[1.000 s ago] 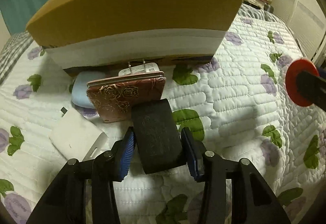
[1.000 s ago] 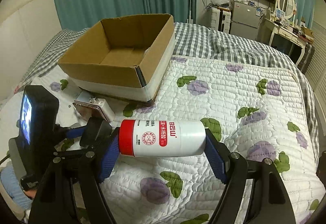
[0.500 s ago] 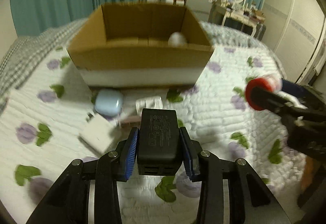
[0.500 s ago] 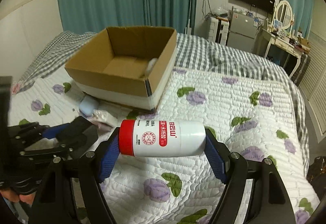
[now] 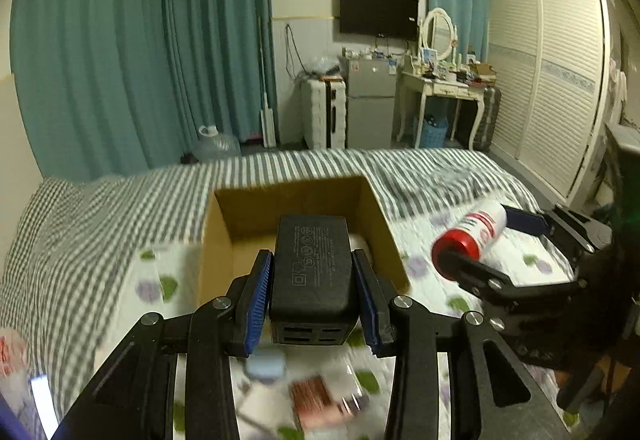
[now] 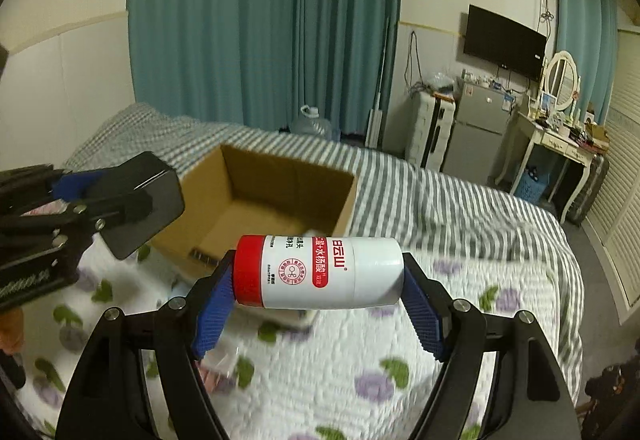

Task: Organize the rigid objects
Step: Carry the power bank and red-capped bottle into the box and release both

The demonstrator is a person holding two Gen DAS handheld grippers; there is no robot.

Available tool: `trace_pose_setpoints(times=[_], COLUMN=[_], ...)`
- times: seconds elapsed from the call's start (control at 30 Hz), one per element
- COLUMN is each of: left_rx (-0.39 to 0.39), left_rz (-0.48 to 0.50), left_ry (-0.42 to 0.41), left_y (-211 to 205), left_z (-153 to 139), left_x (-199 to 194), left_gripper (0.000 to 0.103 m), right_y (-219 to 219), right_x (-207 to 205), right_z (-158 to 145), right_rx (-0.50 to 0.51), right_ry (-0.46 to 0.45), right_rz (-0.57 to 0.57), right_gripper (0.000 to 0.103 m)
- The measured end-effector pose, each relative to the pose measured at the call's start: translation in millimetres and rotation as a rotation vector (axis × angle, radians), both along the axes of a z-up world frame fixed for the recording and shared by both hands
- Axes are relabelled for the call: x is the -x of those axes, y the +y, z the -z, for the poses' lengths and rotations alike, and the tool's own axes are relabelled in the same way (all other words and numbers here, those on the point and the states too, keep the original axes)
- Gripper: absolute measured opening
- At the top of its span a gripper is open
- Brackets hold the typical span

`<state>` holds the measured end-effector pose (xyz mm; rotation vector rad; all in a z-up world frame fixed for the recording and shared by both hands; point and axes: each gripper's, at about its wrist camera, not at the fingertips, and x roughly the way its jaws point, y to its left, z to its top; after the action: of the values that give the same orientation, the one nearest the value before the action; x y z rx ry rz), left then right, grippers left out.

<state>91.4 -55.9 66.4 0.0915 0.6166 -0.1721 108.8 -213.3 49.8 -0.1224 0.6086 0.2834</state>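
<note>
On the flower-print quilted bed (image 6: 500, 304) sat an open brown cardboard box (image 5: 218, 236). The left gripper (image 5: 312, 290) had its jaws clamped on a black rectangular power adapter (image 5: 310, 268), near the box's front wall. The right gripper (image 6: 318, 298) pinched a white, red-capped plastic bottle (image 6: 320, 272) endwise. Each wanted carrying fully over the rim before release. Something pale lay inside, indistinct.

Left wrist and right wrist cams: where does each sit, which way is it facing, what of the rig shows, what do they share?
Left wrist: sits behind the left gripper, raised, facing the cardboard box and far wall; own jaws shut on a black charger; right gripper at right.
Right wrist: behind the right gripper, same heading; jaws shut on a white bottle; left gripper at left.
Shared: box, bed, TV, curtains.
</note>
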Motion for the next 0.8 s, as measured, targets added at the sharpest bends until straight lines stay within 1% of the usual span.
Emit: trace_pose_setpoints(times=[0.07,0.13,0.17,0.23,0.3,0.47,0.6,0.63,0.67,0.7,0.8], left_rx=[-0.002,0.005,0.011,0.011,-0.008,-0.021,-0.032,-0.036,-0.041,-0.038,-0.036], left_rz=[-0.005,-0.008,-0.011,-0.01,-0.02,-0.062,-0.083,-0.092,-0.104,-0.107,-0.095], left_ry=[0.0,0.018,0.026,0.047,0.073,0.14,0.213,0.228,0.216,0.189,0.133], left_y=[3,7,8,13,16,25,29,29,30,30,31], left_z=[3,13,17,34,55,98,119,120,118,113,91], left_x=[-20,-47,-54,-75,-96,-119,-125,-126,-122,-118,-102], left_gripper=[0.039,0.039,0.039,0.039,0.039,0.04,0.041,0.042,0.042,0.043,0.051], right_y=[0,0,0,-1,-3,-6,-3,-3,-3,-3,1], right_x=[-16,-33,-39,-49,-56,-70,-70,-69,-67,-65,-62], right_z=[0,2,4,9,17,41,43,42,41,41,37], right_rx=[-0.007,-0.006,-0.002,0.005,-0.001,0.005,0.009,0.006,0.004,0.003,0.004], right_ry=[-0.005,-0.008,-0.007,-0.005,0.009,0.08,0.083,0.081,0.079,0.077,0.077], right_rz=[0.002,0.001,0.0,0.0,-0.001,-0.006,-0.019,-0.021,-0.023,-0.022,-0.027], right_gripper=[0.077,0.077,0.077,0.077,0.077,0.077,0.077,0.077,0.077,0.077,0.077])
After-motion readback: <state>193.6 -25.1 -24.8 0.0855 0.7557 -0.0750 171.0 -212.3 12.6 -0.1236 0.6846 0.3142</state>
